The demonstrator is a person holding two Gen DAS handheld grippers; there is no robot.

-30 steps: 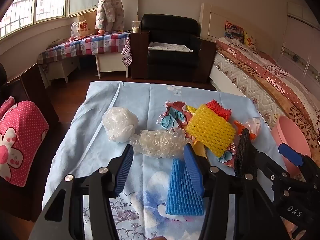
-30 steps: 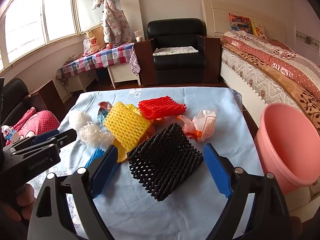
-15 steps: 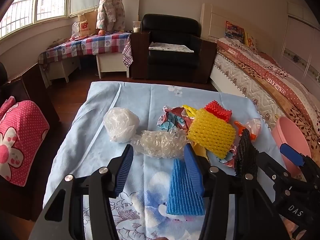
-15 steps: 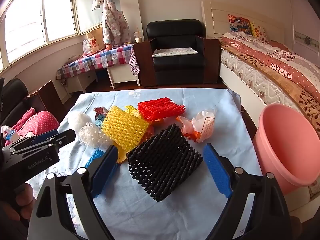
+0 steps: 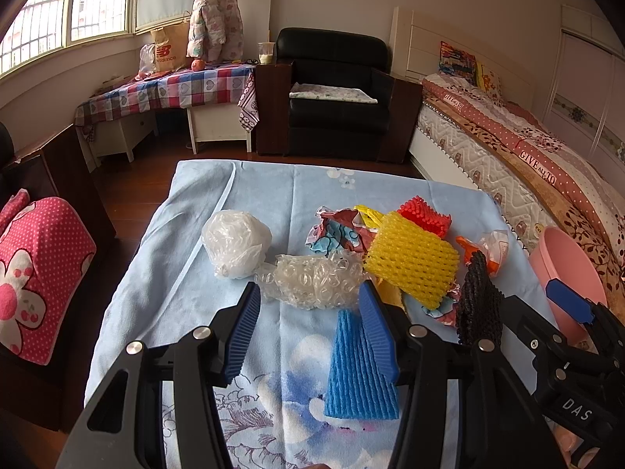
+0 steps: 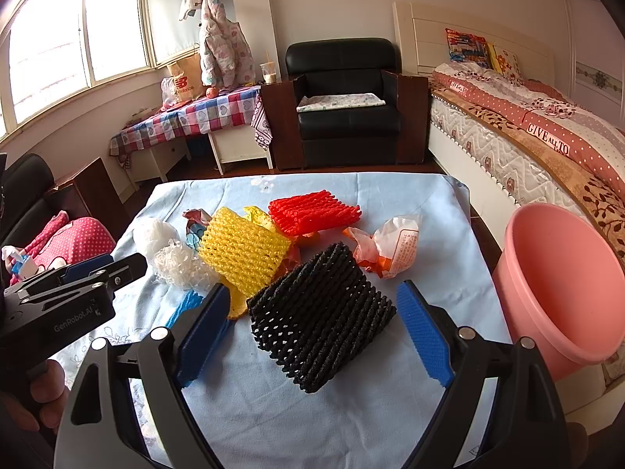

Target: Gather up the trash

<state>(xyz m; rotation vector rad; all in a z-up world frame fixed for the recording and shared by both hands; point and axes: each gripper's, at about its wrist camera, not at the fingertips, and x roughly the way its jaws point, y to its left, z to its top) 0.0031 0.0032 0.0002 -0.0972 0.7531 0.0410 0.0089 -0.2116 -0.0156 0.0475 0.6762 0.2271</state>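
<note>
In the left wrist view, the blue foam net (image 5: 357, 371) is partly hidden by a finger (image 5: 377, 332) of the left claw (image 5: 308, 328). Only a thin edge of the black foam net (image 5: 478, 301) is seen there, and its lower part is covered by the right claw (image 5: 535, 312). The pink bucket (image 5: 566, 262) is partly hidden behind that claw too. In the right wrist view, the bucket (image 6: 562, 285) is cut off at the right edge. The print on the crumpled wrapper (image 6: 394, 246) is too small to be read.

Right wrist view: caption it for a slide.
Open right claw straddles the black foam net on the blue cloth, pink bucket waiting at right.
</note>
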